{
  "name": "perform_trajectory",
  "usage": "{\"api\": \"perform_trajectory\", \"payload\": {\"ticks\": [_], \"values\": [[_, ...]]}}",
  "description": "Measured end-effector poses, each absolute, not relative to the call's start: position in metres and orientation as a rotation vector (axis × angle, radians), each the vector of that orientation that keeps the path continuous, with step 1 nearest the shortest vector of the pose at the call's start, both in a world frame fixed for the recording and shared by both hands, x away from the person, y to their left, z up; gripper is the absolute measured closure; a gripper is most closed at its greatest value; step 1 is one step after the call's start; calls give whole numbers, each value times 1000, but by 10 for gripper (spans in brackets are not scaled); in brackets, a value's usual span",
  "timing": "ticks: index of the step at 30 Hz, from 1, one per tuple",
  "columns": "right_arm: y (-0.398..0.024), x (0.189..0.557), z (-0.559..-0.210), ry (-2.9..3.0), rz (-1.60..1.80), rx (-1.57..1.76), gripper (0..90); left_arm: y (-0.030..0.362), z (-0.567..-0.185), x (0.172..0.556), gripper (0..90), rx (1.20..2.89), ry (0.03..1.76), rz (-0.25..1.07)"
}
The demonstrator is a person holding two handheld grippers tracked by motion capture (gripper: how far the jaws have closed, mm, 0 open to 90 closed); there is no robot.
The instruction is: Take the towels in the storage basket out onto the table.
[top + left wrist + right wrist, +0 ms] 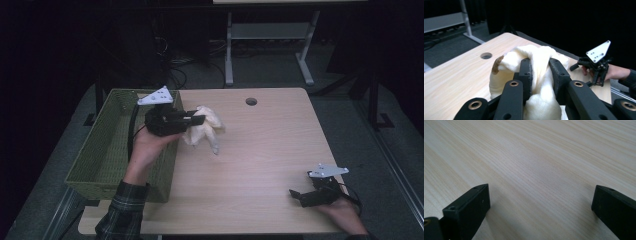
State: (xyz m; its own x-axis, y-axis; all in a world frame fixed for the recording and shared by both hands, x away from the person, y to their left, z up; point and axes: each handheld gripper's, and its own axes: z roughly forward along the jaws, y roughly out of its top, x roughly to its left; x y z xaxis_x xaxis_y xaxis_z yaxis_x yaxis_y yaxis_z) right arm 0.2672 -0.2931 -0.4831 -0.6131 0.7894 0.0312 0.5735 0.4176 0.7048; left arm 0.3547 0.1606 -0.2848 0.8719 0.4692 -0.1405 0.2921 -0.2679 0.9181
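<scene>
Pale wood grain runs across the table, which carries everything else and has 1 round cable hole near its far edge. Along the table's left side sits a green woven basket, long and open-topped. Just right of the basket's far right corner hangs a cream cloth, bunched up and lifted off the table top, with a brown stain on one fold. The left gripper is over that same basket corner, pointing to the right, and its 2 black jaws are clamped on the cloth; in the left gripper view the fabric bulges up between and around them. Well away from the basket, at the table's near right corner, the right gripper rests low on the wood in a hand. Its jaws stand wide apart with bare table between them, as the right gripper view shows.
</scene>
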Motion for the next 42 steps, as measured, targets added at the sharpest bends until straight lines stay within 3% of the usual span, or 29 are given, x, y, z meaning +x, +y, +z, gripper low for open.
{"api": "perform_trajectory", "payload": {"ticks": [22,42], "values": [[-293,267,-483,2372,999,1179,15,87,-337,346,739,1989,454,90],[-293,267,-483,2372,998,1179,15,37,-415,340,737,2149,323,-18]]}}
